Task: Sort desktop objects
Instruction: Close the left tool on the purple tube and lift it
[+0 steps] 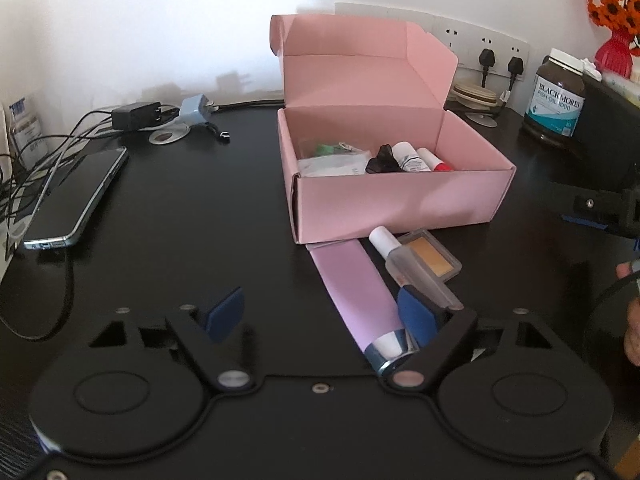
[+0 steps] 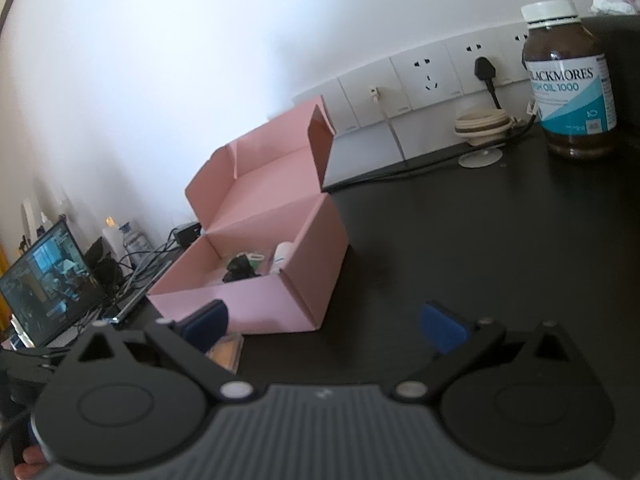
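A black desk holds an open pink box with small items inside. Just before it lie a lilac tube, a clear bottle and a compact. The left gripper gapes; its right pad seems to touch the tube. The right gripper is open and empty.

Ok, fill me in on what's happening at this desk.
A person with a gripper in each hand is sorting small items into the open pink box, which already holds a few. The left gripper is open over the lilac tube lying in front of the box, beside a frosted bottle and an orange compact; nothing is gripped. The right gripper hangs open and empty near the box.
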`<action>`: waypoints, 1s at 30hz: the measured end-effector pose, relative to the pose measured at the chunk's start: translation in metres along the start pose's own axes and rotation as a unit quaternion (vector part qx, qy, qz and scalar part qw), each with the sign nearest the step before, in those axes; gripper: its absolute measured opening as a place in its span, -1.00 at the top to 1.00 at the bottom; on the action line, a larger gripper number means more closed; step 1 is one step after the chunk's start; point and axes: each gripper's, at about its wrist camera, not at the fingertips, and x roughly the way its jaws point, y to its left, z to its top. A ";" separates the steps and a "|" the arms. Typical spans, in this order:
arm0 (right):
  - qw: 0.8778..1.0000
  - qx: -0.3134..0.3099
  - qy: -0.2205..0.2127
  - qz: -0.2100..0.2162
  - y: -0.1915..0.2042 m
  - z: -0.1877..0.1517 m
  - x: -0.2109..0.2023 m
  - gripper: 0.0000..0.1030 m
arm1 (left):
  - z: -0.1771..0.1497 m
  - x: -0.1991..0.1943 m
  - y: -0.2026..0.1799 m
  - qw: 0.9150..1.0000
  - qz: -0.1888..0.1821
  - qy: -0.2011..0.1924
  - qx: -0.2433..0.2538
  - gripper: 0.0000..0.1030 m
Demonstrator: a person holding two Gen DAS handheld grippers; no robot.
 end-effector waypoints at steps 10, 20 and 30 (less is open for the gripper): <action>1.000 -0.001 0.001 0.000 0.002 0.000 -0.001 -0.99 | -0.002 0.011 -0.010 0.999 0.009 0.007 0.033 -0.53; 1.000 0.001 0.001 0.001 0.001 0.000 -0.001 -0.99 | -0.003 0.012 -0.009 1.000 0.000 0.000 0.031 -0.13; 1.000 -0.001 -0.001 0.003 0.001 0.000 -0.002 -0.99 | -0.014 0.001 -0.011 0.998 0.001 -0.016 0.057 0.33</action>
